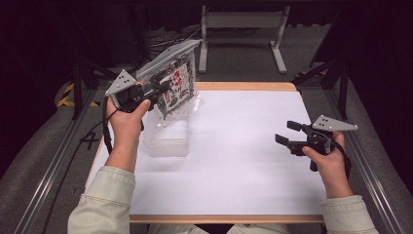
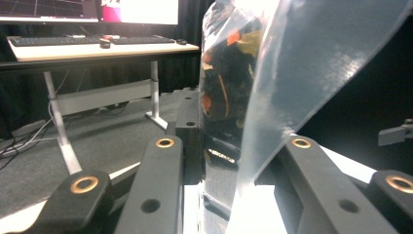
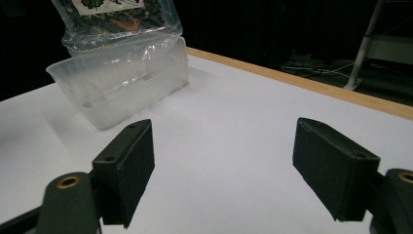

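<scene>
White sheeting covers the wooden-edged table (image 1: pixel 234 161) at which we work; dark curtains and a grey metal stand (image 1: pixel 242 22) lie beyond its far edge. Our left gripper (image 1: pixel 163 88) is raised at the far-left part of the table, its jaws clamped on a clear plastic bag (image 1: pixel 174 87) with a printed label and dark contents. We see the bag (image 2: pixel 253 83) pinched between the jaws in the left gripper view. The bag is tilted, its lower end just above or inside a translucent plastic container (image 1: pixel 168 139) standing on the sheet; we cannot tell which. Our right gripper (image 1: pixel 290 132) is held low at the right, well apart from the container (image 3: pixel 122 83), jaws spread wide with nothing between them.
</scene>
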{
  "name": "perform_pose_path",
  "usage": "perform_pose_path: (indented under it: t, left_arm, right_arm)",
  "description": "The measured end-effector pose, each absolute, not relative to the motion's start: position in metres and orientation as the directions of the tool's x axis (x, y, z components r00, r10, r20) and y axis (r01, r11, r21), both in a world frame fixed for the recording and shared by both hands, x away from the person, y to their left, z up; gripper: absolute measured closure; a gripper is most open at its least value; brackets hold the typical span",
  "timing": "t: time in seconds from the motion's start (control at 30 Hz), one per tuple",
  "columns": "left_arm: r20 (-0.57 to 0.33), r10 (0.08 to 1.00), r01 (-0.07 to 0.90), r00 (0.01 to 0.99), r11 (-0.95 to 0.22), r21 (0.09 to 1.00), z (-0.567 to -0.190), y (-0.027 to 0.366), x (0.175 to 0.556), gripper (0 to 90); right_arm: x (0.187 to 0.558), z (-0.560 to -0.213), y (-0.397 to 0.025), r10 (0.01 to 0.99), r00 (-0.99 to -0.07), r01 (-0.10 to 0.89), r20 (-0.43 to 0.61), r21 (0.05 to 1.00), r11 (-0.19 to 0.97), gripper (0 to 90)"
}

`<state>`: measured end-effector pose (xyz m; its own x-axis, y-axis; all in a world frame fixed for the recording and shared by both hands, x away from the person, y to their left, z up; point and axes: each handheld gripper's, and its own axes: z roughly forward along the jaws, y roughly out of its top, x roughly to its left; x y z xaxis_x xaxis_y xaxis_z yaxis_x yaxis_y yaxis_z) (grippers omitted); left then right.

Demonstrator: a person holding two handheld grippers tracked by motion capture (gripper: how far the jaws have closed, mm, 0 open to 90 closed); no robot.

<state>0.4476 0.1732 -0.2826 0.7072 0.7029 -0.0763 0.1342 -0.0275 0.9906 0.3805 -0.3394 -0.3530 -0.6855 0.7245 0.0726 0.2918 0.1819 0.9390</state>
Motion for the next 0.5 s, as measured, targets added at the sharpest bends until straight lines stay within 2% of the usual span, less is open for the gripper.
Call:
perform_pose_path:
  t: [0.23,0.5]
  left_arm:
    - [-0.052,0.708,0.128,0.704,-0.055,0.99,-0.289,0.175,0.446,72.2]
    - [-0.074,0.724,0.151,0.686,-0.043,0.988,-0.301,0.185,0.447,72.1]
  right_arm:
    - [0.38,-0.355,-0.338,0.721,-0.69,0.294,0.069,0.936,0.191,23.9]
    - [0.38,-0.358,-0.337,0.721,-0.689,0.305,0.075,0.932,0.194,23.8]
